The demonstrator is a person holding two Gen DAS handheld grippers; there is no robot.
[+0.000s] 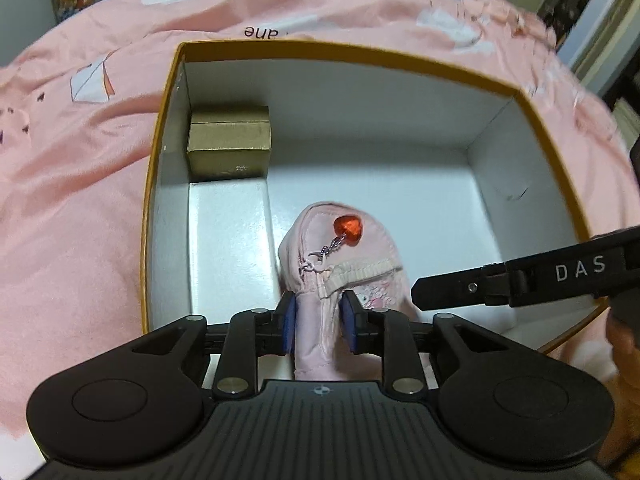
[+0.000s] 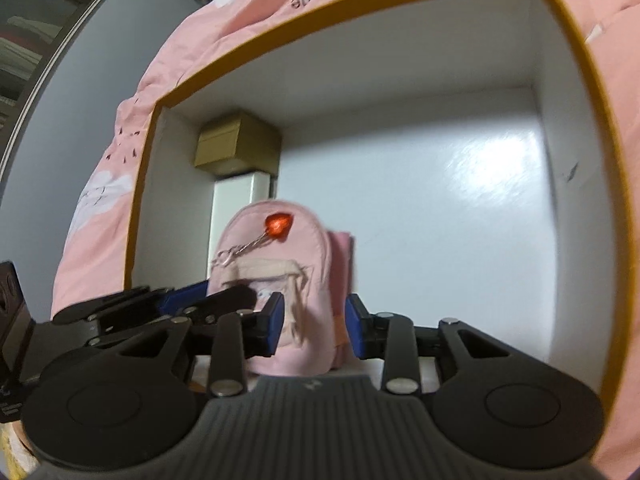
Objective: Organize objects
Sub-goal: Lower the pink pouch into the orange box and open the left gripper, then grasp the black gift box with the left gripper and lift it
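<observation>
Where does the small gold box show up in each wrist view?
Left wrist: gold box sits upper left, in the far left corner of the big box.
Right wrist: gold box sits left of centre, in that same far corner, above the pink pouch.
Shared landmark: the red heart charm on the pouch.

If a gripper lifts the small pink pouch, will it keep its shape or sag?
The pink pouch looks like soft, wrinkled fabric, so it would probably sag and fold. It seems light for its size. Its red heart charm hangs on a chain and would likely swing.
</observation>
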